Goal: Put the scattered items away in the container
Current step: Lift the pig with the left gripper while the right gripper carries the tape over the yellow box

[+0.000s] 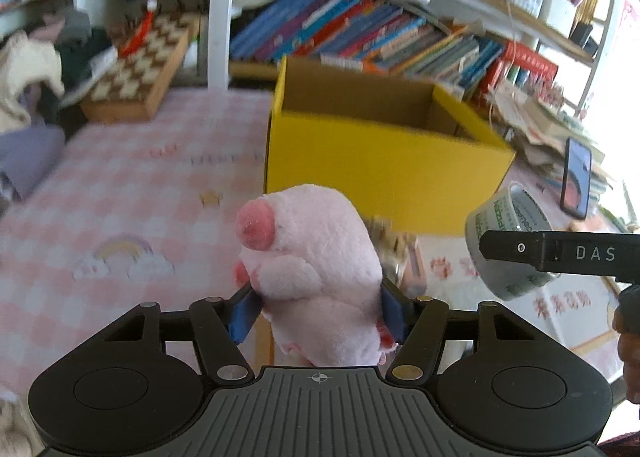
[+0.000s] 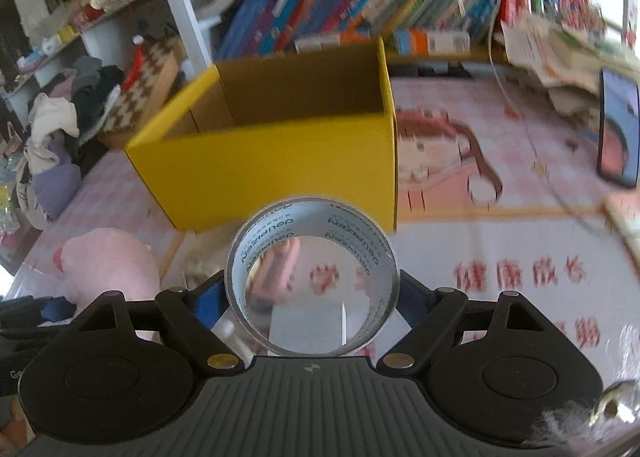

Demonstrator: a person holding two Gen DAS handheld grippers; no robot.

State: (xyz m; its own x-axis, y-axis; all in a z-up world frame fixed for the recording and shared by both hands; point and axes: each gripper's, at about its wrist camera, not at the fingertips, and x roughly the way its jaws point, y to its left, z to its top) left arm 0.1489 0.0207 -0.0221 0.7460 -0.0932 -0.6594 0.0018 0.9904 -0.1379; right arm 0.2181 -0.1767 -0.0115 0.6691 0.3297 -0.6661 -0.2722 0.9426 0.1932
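Plush toy: the pink plush toy [image 1: 316, 273] stands up between the blue pads of the left hand-held gripper [image 1: 318, 313], which are pressed into its sides near the base; it looks lifted clear of the table [image 1: 120, 185].
Handling, plush: judged light and soft; it gives under the pads, so a hold low and across the body, as here, suits it.
Tape roll: the clear tape roll [image 2: 312, 281] sits in the right hand-held gripper [image 2: 312, 301], jaws wide, pads against its outer wall on both sides, open core facing the camera.
Handling, tape: judged light and stiff but smooth; clamping across the full width keeps it from slipping or rolling out.
Pose: both grippers tilt downward and forward, side by side, the right one visible at the edge of the left view.
Container: the yellow cardboard box [image 1: 384, 161] stands open-topped just ahead of both loads, its inside apparently empty.
Surroundings: pink checked cloth covers the table; a chessboard [image 1: 140, 69], bookshelf [image 2: 360, 5] and phone [image 1: 576, 177] lie beyond.
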